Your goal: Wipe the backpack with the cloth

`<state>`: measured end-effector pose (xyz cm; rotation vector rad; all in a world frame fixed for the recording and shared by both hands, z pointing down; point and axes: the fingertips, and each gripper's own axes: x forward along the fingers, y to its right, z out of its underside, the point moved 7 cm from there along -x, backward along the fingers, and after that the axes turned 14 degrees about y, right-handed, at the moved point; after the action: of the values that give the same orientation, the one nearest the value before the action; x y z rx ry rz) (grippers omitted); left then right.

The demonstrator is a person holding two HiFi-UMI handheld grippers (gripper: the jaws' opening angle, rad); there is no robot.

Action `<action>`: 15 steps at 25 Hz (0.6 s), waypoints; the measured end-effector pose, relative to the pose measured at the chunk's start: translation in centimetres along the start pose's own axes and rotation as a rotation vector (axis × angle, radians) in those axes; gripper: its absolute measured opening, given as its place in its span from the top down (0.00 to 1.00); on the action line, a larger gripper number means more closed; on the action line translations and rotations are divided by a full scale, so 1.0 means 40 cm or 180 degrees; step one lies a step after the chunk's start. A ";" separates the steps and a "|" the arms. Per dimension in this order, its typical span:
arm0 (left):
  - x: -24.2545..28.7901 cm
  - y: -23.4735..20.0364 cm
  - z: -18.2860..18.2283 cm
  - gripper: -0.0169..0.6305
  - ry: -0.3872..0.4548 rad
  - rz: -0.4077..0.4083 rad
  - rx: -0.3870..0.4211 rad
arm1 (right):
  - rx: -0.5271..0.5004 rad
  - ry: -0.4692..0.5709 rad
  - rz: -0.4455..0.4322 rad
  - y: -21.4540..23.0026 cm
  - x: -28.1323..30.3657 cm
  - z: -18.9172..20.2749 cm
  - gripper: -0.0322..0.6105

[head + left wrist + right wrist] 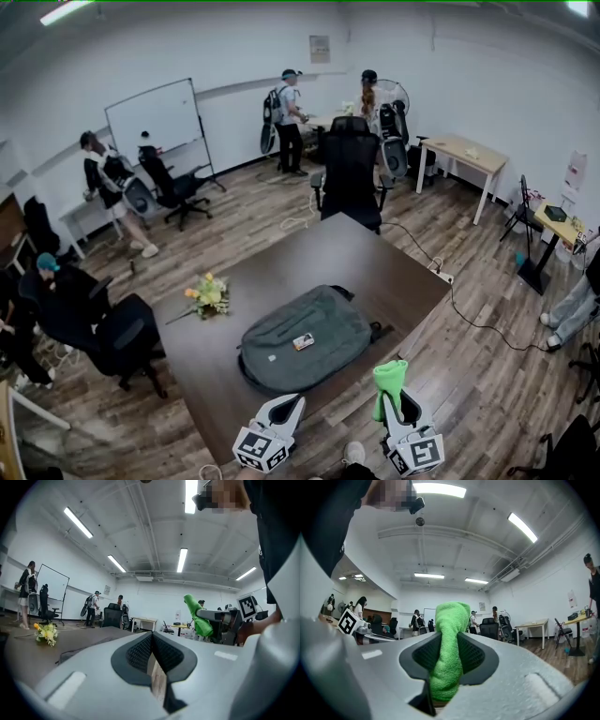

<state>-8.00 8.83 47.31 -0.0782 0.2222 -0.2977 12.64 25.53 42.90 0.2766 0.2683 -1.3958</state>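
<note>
A grey-green backpack [305, 339] lies flat on the brown table [328, 253], close to its near edge. Both grippers hang just in front of that edge, tilted upward and short of the backpack. My right gripper [397, 397] is shut on a bright green cloth [389, 378], which stands up out of the jaws. In the right gripper view the cloth [449, 648] fills the gap of the gripper [449, 641]. My left gripper [291, 403] is shut with nothing in it; its jaws meet in the left gripper view [151, 641], where the cloth [199, 617] shows to the right.
A bunch of yellow flowers [208, 295] lies on the table's left part. A black office chair [352, 173] stands at the table's far end, others at the left. A power strip [444, 277] and cable lie on the floor. Several people stand by the walls.
</note>
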 end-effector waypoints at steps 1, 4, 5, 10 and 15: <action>0.012 -0.005 0.002 0.95 -0.0011 -0.0024 0.0026 | 0.0033 0.0014 -0.0045 0.010 0.021 0.007 0.79; 0.060 -0.013 -0.010 0.95 -0.0039 -0.0094 0.0155 | 0.0129 0.0027 -0.0166 0.050 0.087 0.027 0.79; 0.075 -0.016 -0.012 0.95 -0.0036 -0.0102 0.0201 | 0.0151 0.0022 -0.0207 0.062 0.108 0.033 0.79; 0.133 -0.053 -0.014 0.95 -0.0024 -0.0298 0.0277 | 0.0238 -0.0008 -0.0481 0.098 0.196 0.066 0.79; 0.167 -0.068 -0.006 0.95 -0.0030 -0.0462 0.0362 | 0.0366 -0.0050 -0.0703 0.139 0.256 0.105 0.79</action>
<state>-2.60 4.25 45.98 0.0170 0.1902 -0.4537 19.80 15.43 43.49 0.3384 0.2103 -1.6341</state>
